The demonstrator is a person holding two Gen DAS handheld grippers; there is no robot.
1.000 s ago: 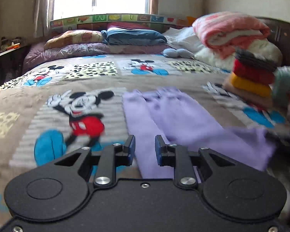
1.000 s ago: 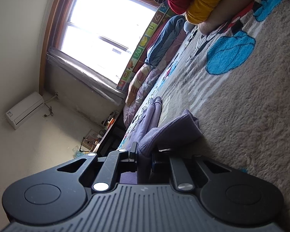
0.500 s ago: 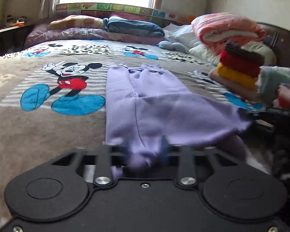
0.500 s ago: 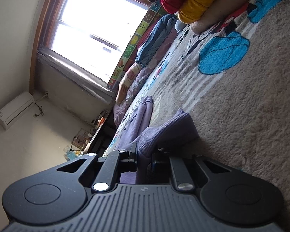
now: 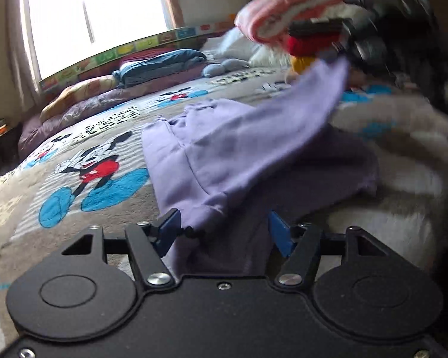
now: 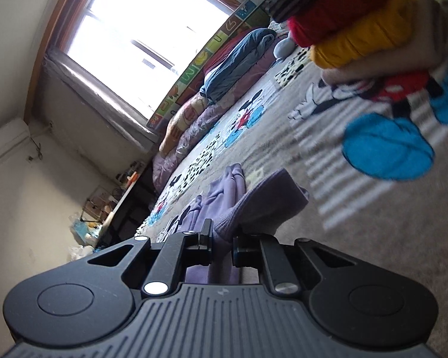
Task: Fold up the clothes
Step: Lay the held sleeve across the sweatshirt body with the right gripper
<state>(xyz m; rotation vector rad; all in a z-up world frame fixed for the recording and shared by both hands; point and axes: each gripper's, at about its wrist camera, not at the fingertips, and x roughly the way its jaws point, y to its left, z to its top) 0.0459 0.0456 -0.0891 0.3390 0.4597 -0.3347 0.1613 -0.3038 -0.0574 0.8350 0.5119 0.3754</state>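
Lilac knit trousers (image 5: 224, 149), soft, light, floppy: lower centre of frame, spread on the bed (image 5: 74, 208). Left gripper (image 5: 224, 229): jaws wide, near hem between them, unpinched. Right gripper (image 6: 221, 244): jaws narrow, clamping a corner raised at upper right. Best hold, probably: hem corners. Beyond: stacked folded clothes (image 6: 358, 24).

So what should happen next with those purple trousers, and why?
Probably close the left gripper on the waistband. Its jaws stand open with the purple trousers bunched between them, not pinched, while the right gripper is shut on the other corner and holds it above the bed. Both corners need a grip to fold evenly.
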